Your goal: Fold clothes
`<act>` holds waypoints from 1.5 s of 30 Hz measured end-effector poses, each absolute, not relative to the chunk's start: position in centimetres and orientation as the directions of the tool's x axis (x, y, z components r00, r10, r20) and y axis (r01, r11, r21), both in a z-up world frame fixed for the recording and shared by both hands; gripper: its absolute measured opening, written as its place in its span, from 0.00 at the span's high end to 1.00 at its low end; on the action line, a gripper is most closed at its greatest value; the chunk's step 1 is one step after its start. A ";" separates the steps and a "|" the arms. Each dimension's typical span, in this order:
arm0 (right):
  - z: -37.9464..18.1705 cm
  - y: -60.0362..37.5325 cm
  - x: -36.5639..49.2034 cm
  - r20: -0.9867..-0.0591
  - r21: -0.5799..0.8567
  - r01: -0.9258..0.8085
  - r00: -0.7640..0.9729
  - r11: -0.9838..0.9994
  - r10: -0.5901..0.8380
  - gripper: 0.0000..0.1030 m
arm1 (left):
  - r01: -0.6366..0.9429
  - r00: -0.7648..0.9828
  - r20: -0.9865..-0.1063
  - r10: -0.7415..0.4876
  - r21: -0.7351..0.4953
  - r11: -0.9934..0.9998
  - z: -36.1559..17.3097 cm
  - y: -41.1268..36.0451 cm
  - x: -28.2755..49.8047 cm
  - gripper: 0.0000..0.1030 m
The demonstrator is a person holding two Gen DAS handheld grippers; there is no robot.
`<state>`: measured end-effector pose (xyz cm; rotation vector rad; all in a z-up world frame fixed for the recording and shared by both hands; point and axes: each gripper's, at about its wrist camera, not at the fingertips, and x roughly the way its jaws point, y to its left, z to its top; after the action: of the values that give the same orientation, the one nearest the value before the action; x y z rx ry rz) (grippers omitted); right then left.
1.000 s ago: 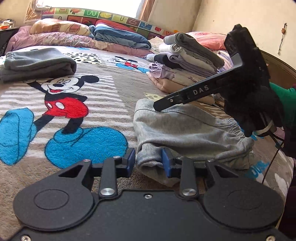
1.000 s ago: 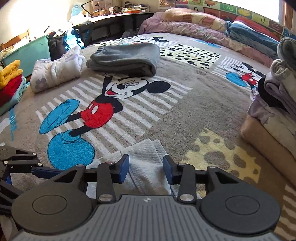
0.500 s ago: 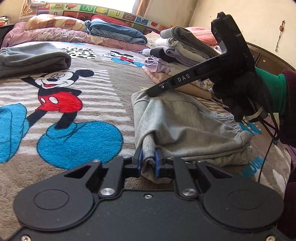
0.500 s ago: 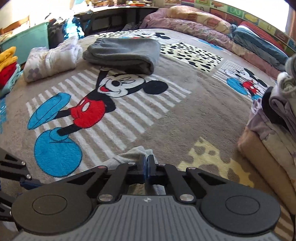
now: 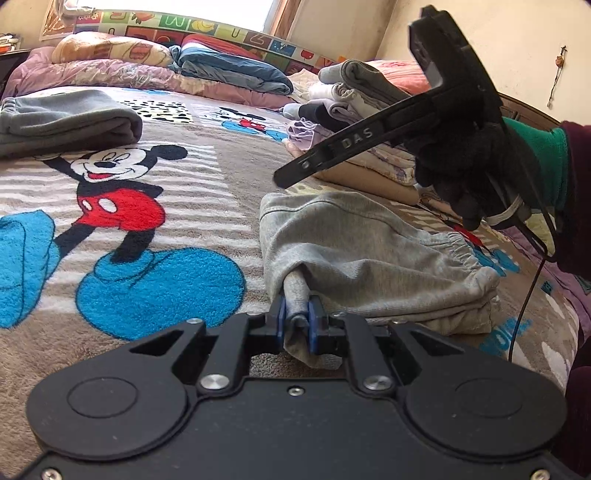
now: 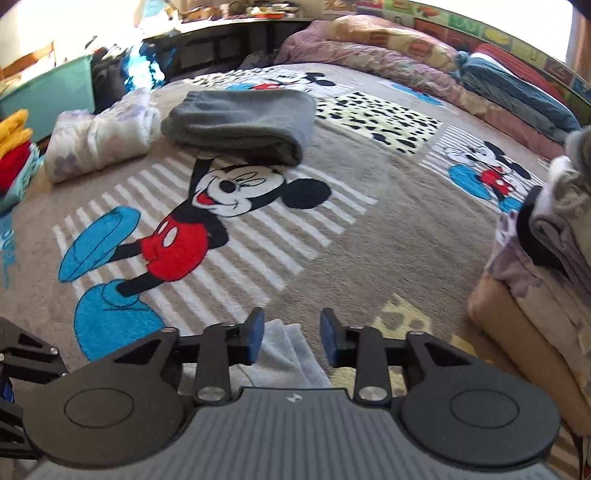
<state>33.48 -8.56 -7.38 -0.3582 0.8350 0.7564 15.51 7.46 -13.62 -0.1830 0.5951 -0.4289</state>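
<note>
You have two grippers (image 5: 297, 321) (image 6: 291, 338), one light grey garment (image 5: 369, 254), one folded dark grey garment (image 6: 243, 123), and one stack of folded clothes (image 5: 354, 114).

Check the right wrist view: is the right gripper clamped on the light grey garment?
No. The right gripper has its jaws opening, with the light grey garment lying below the gap, untouched by either pad.

A cartoon-mouse blanket (image 6: 369, 258) covers the bed. Pillows (image 6: 391, 33) lie along its far edge. A teal bin (image 6: 48, 99) stands beyond its left edge.
</note>
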 end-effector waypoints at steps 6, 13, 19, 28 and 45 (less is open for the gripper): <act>-9.6 -5.3 33.6 -0.852 -0.022 -0.786 0.338 0.618 0.399 0.83 | 0.336 0.745 -0.501 -0.441 -0.290 0.896 -13.5 7.5 15.4 0.91; -7.7 -6.4 32.7 -0.795 -0.110 -0.757 0.456 0.644 0.401 0.93 | 0.366 0.744 -0.486 -0.458 -0.277 0.888 -13.2 7.3 15.1 0.95; -8.7 -7.8 34.9 -0.796 -0.154 -0.648 0.528 0.746 0.294 0.98 | 0.369 0.737 -0.495 -0.460 -0.275 0.888 -13.3 7.4 15.1 0.95; -6.7 -8.6 34.8 -0.782 0.051 -0.734 0.393 0.678 0.483 0.70 | 0.345 0.738 -0.485 -0.469 -0.326 0.880 -13.1 8.1 15.3 0.92; -9.4 -6.3 33.7 -0.829 -0.085 -0.755 0.415 0.650 0.374 0.98 | 0.375 0.696 -0.516 -0.500 -0.332 0.866 -12.5 9.2 13.8 1.00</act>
<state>33.73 -6.33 -9.41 -0.4934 0.8834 0.7458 13.83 9.18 -12.54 -0.2076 0.6341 -0.4918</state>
